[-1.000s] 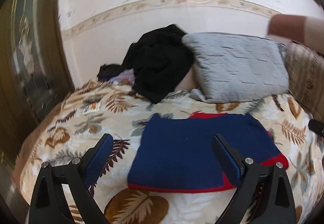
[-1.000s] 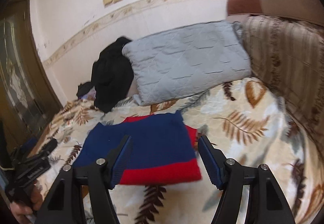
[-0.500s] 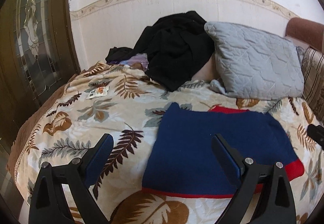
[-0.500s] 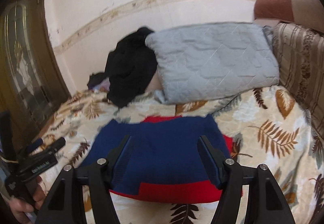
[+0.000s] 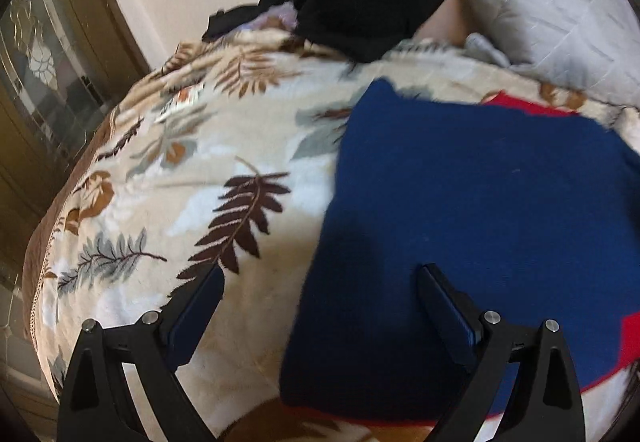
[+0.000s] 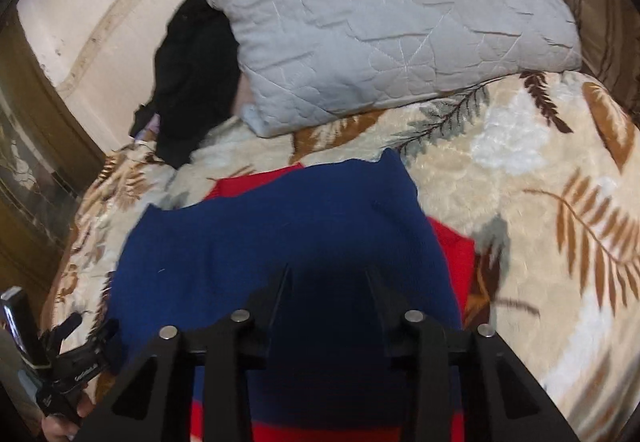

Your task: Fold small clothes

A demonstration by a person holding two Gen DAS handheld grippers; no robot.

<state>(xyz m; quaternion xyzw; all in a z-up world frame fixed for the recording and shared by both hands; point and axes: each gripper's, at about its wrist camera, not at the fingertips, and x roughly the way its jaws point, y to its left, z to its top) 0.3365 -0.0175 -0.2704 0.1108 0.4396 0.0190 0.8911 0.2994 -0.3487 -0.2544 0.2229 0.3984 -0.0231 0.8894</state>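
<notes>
My left gripper [image 5: 320,282] hangs with jaws spread wide and nothing pinched, 1 finger over the leaf-print blanket [image 5: 192,170], the other over the left edge of the blue and red sweater [image 5: 480,202]. That sweater lies flat mid-bed, in front of the grey pillow [image 6: 400,30] and the black clothes [image 6: 192,70]. My right gripper [image 6: 326,282] has just been narrowing its jaws above the blue knit; I cannot tell whether they pinch it.

A: Where did the left wrist camera look?
B: Steeply down, close over the bed's [image 5: 168,170] near-left part.
A: The right?
B: Close, further right; both shared the sweater [image 5: 480,202] and pillow [image 6: 400,26].
</notes>
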